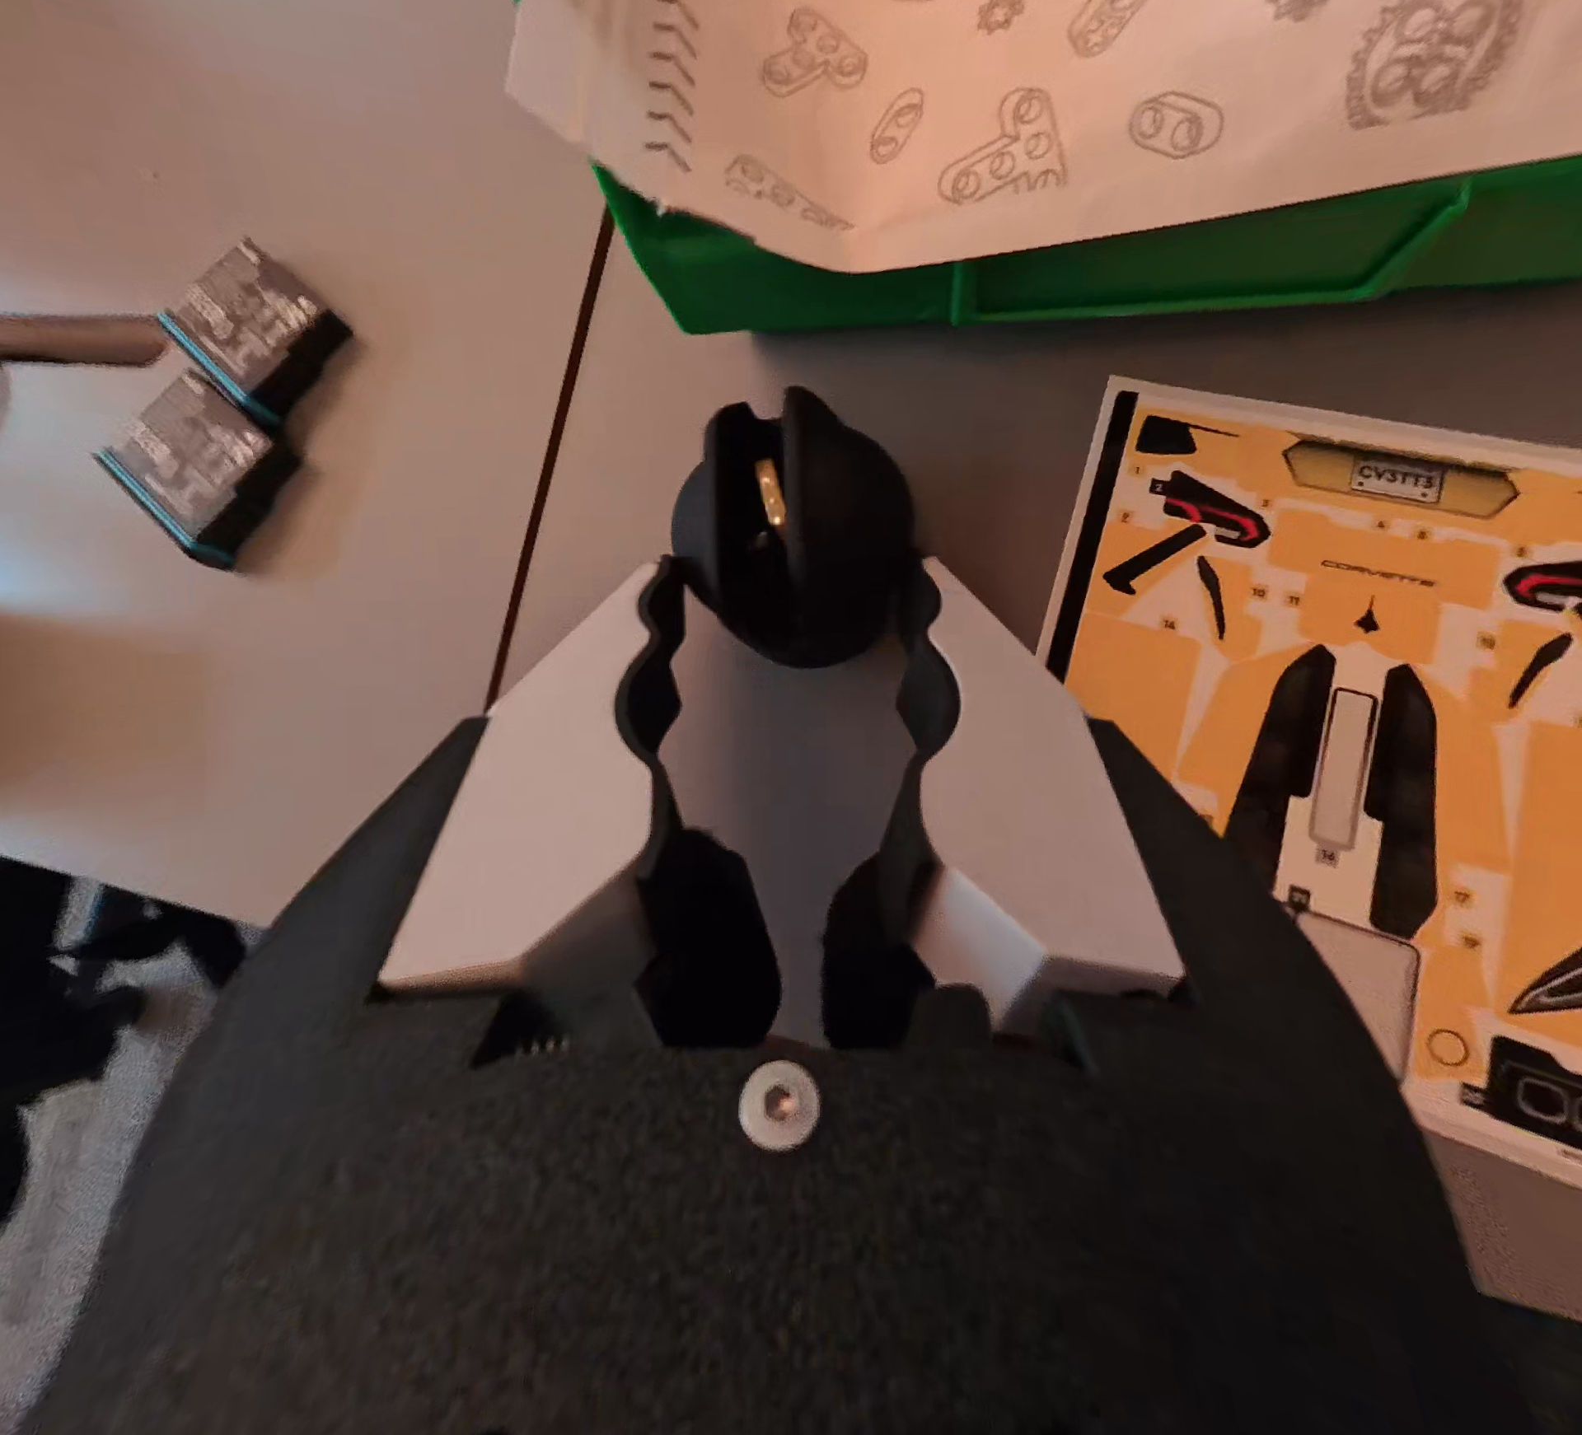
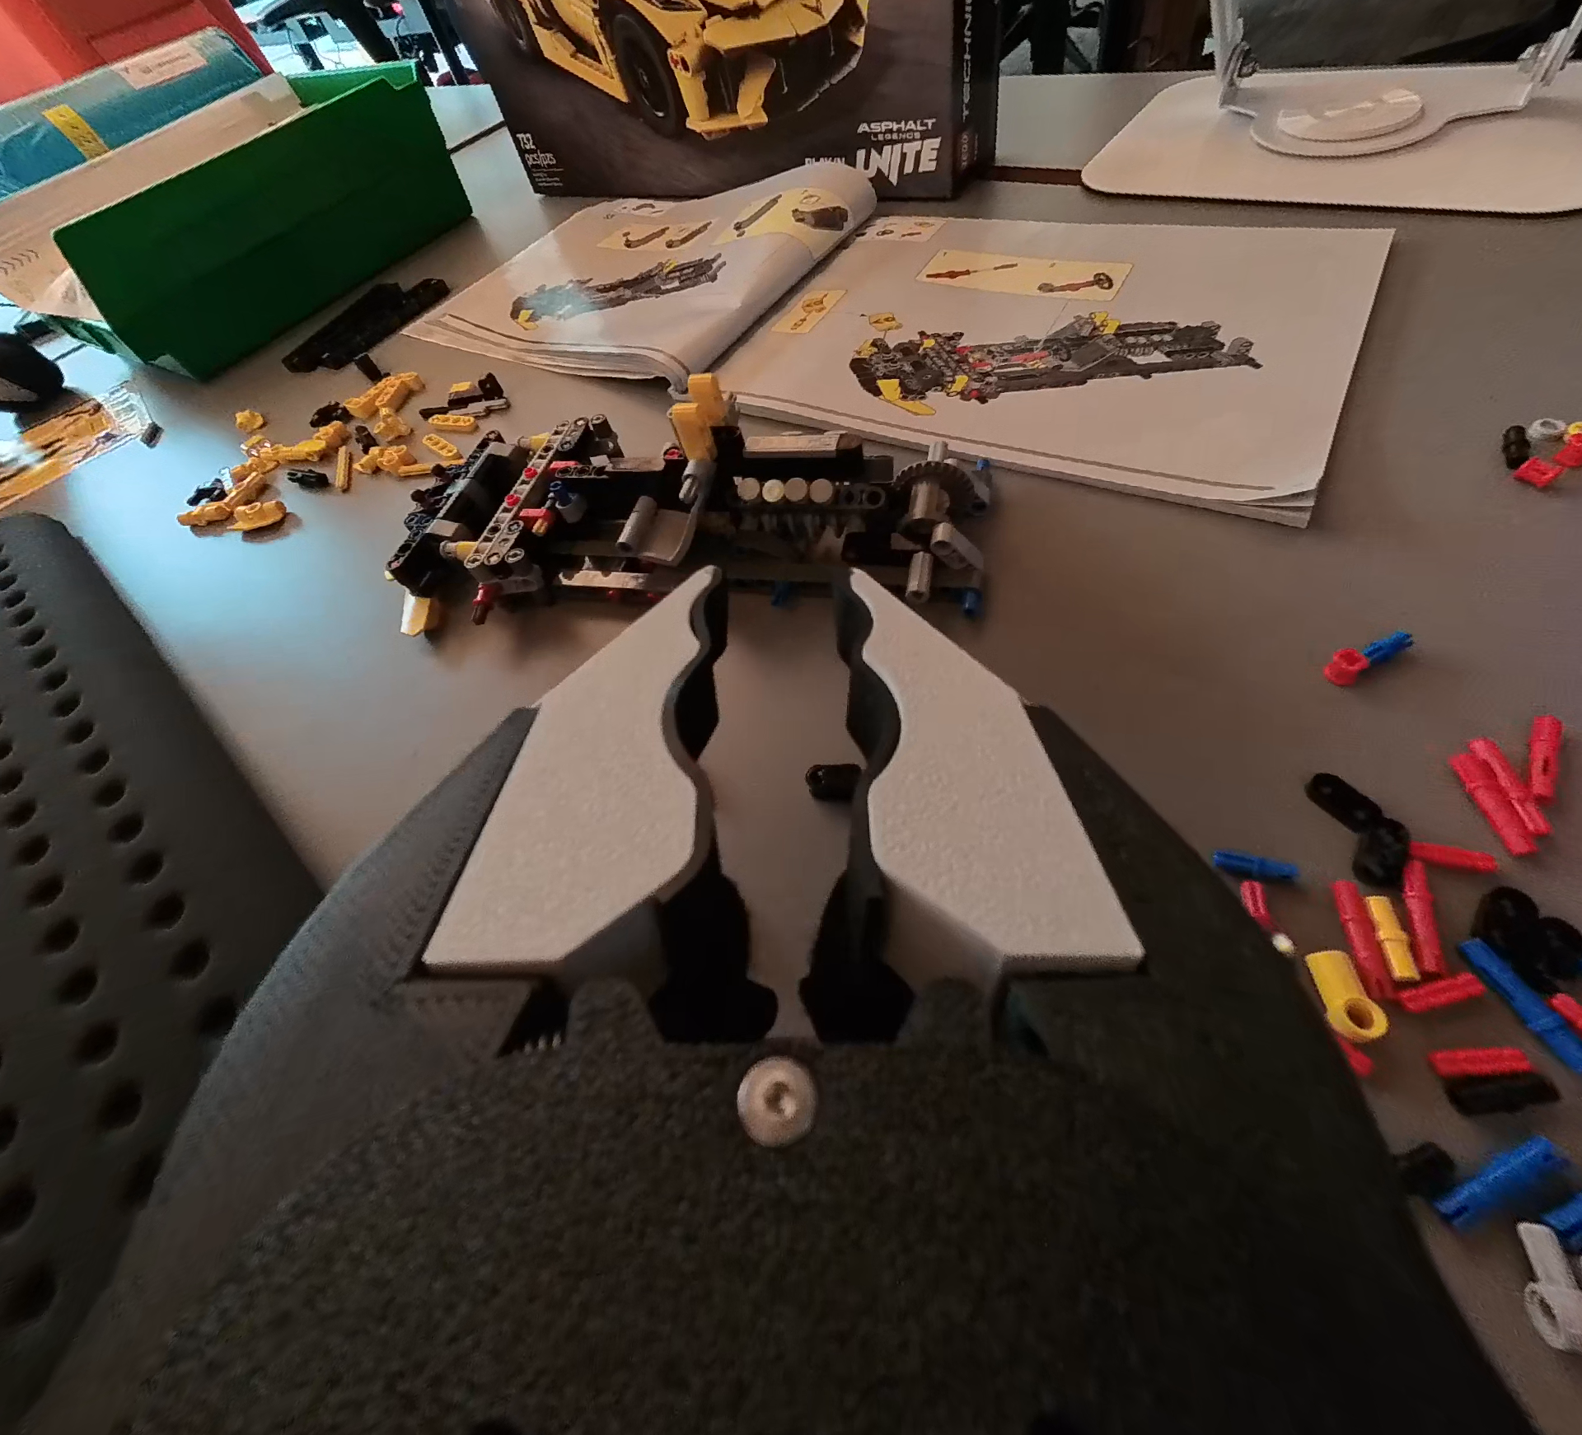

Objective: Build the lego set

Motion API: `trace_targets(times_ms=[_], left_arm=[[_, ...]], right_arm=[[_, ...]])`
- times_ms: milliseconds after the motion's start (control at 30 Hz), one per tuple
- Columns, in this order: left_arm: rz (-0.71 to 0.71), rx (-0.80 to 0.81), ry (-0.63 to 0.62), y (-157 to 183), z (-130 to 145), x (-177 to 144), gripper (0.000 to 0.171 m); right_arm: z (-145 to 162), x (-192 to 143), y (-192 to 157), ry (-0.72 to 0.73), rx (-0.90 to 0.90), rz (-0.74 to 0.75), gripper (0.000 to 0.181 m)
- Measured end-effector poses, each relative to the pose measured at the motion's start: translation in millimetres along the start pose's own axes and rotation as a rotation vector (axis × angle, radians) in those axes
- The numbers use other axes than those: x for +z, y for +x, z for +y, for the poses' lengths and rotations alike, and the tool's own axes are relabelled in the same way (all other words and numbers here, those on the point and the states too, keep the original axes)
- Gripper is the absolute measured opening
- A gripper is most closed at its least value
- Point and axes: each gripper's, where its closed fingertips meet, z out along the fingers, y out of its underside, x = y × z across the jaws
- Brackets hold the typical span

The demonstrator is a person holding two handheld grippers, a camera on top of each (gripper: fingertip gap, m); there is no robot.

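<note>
Between the left tongs [image 1: 792, 581] sits a black wheel [image 1: 792, 529] — right tongs [image 2: 783, 598] wide, empty.

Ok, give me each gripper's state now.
Left gripper: shut on a black wheel.
Right gripper: open, empty, facing the chassis.

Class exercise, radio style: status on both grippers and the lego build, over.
Left gripper shut on black wheel. Right gripper open, empty, facing chassis on table. Black pin lying loose between its fingers. Over.
</note>
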Motion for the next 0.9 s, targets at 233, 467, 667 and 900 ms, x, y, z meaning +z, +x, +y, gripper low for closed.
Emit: trace_targets(times_ms=[233, 467, 667, 900], left_arm=[[-0.193, 0.416, 0.206, 20, -20, -23, 0.044], [-0.295, 0.637, 0.323, 46, -34, -52, 0.044], [-0.252, 0.626, 0.438, 73, -51, -65, 0.044], [0.286, 0.56, 0.813, 255, -121, -129, 0.043]], right_arm=[[3, 3, 1, -0.023, -0.019, 0.021, 0.023], [9, 7, -1, -0.061, -0.065, 0.041, 0.023], [9, 6, -2, -0.065, -0.085, 0.052, 0.023], [-47, 26, -119, -0.013, -0.031, -0.433, 0.038]])
